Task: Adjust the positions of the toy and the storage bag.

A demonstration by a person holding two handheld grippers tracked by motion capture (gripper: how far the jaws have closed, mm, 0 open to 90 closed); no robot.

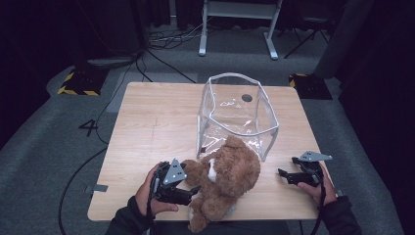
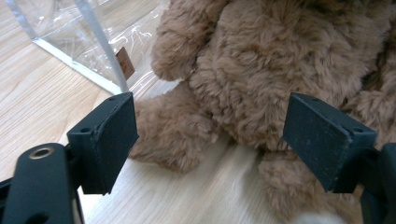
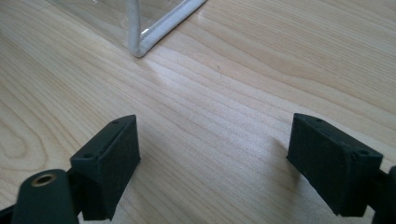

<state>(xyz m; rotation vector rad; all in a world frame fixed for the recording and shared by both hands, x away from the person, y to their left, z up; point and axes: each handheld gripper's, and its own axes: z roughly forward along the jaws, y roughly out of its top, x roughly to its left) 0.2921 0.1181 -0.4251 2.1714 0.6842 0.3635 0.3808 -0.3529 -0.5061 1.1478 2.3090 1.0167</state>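
A brown plush bear (image 1: 226,178) lies on the wooden table (image 1: 147,127) near its front edge, its head against a clear plastic bag (image 1: 237,113) with white piping that stands open behind it. My left gripper (image 1: 192,185) is open at the bear's left side. In the left gripper view the bear's fur (image 2: 261,70) sits just beyond the spread jaws, apart from both pads (image 2: 114,140). My right gripper (image 1: 286,175) rests open on the table at the right, with bare wood between its pads (image 3: 112,163) and the bag's corner (image 3: 137,46) ahead.
A round dark hole (image 1: 247,98) marks the tabletop behind the bag. Cables (image 1: 147,63) run over the grey floor to the left and behind. A white desk frame (image 1: 237,27) stands at the back. Yellow-black striped blocks (image 1: 78,83) sit beside the table's far corners.
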